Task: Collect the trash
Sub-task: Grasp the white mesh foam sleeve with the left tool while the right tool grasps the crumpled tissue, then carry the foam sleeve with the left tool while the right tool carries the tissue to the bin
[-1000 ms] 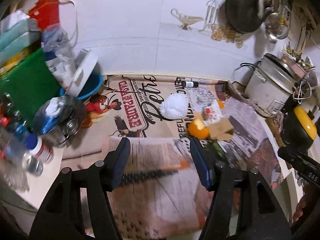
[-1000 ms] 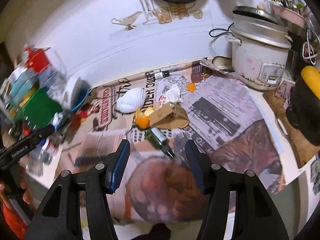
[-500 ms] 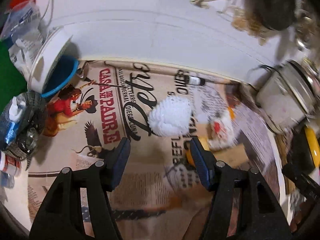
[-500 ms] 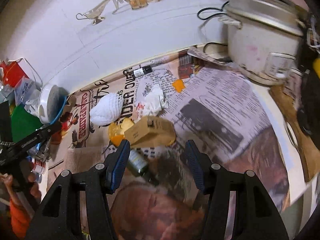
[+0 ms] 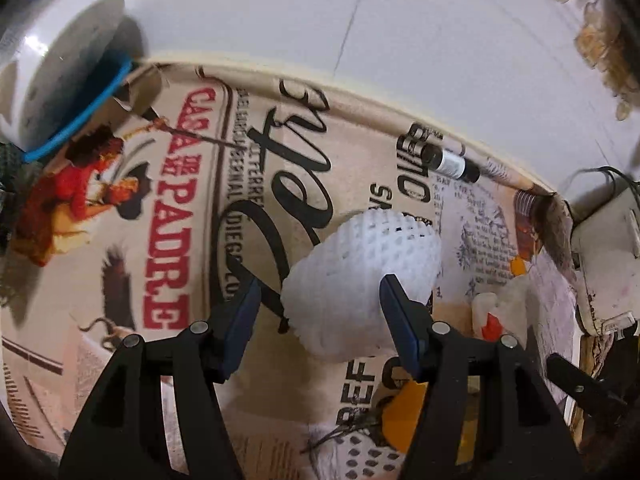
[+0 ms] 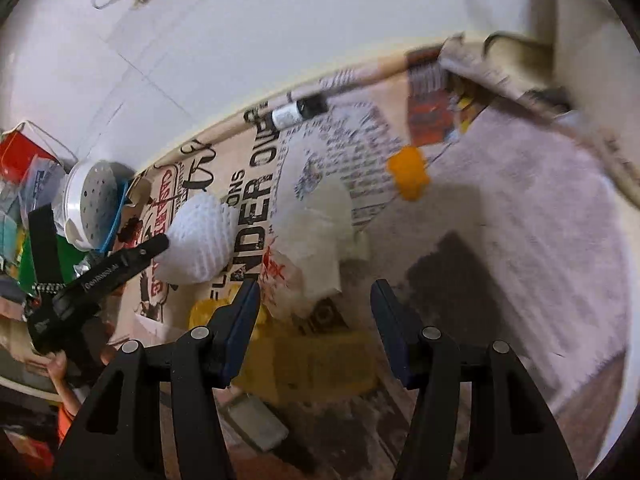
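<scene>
Left wrist view shows the white foam net (image 5: 362,280) lying on the newspaper sheets (image 5: 192,216) that cover the counter, between the two blue fingers of the left gripper (image 5: 316,312). The jaws stand wide apart; the right finger overlaps the edge of the net, but I cannot tell if it touches it, and the left finger is clearly apart from it. In the right wrist view the same net (image 6: 196,240) is seen at the left, with the tip of the left gripper (image 6: 158,244) at its side.

The right gripper (image 6: 316,320) is also open and holds nothing. Between and just beyond its fingers lies a crumpled white wrapper with red print (image 6: 316,240). Below it, partly blurred, are a brown cardboard piece (image 6: 324,360) and an orange peel (image 6: 208,312). A small orange scrap (image 6: 408,174) lies farther out on the paper, apart from the wrapper.

Near the wall a small dark bottle with a white label (image 5: 450,162) lies on its side. At the far left a white perforated lid (image 6: 94,204) leans in a blue-rimmed bowl (image 5: 84,112). A white cooker (image 5: 608,264) stands at the right edge.
</scene>
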A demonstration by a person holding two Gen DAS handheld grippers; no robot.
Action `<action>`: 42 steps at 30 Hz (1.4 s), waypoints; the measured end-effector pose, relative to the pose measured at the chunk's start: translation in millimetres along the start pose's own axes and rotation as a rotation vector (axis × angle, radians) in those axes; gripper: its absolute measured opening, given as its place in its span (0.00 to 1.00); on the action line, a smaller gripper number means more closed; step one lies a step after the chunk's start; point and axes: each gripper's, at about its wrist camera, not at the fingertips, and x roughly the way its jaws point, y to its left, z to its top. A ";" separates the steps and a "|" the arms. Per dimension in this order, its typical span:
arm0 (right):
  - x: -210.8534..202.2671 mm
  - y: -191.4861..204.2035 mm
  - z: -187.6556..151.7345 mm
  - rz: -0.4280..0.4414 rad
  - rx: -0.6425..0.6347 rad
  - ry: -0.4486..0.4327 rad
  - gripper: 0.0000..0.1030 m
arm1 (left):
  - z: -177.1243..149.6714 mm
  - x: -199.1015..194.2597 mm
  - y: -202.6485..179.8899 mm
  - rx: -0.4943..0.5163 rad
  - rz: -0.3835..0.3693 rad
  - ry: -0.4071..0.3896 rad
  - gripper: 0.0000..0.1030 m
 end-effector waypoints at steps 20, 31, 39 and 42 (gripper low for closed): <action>21.9 29.8 2.7 0.022 -0.043 -0.069 0.25 | 6.4 -25.6 -0.1 -0.007 -0.202 -0.056 0.35; -68.5 90.9 -30.7 -0.074 -0.091 -0.340 0.24 | -4.1 -142.2 23.0 0.157 -0.194 -0.203 0.35; -129.1 115.3 -106.6 -0.095 -0.044 -0.460 0.24 | -44.7 -212.2 33.9 0.245 -0.233 -0.268 0.35; -149.8 121.2 -129.5 -0.089 -0.061 -0.478 0.24 | -66.5 -238.8 34.1 0.254 -0.218 -0.310 0.35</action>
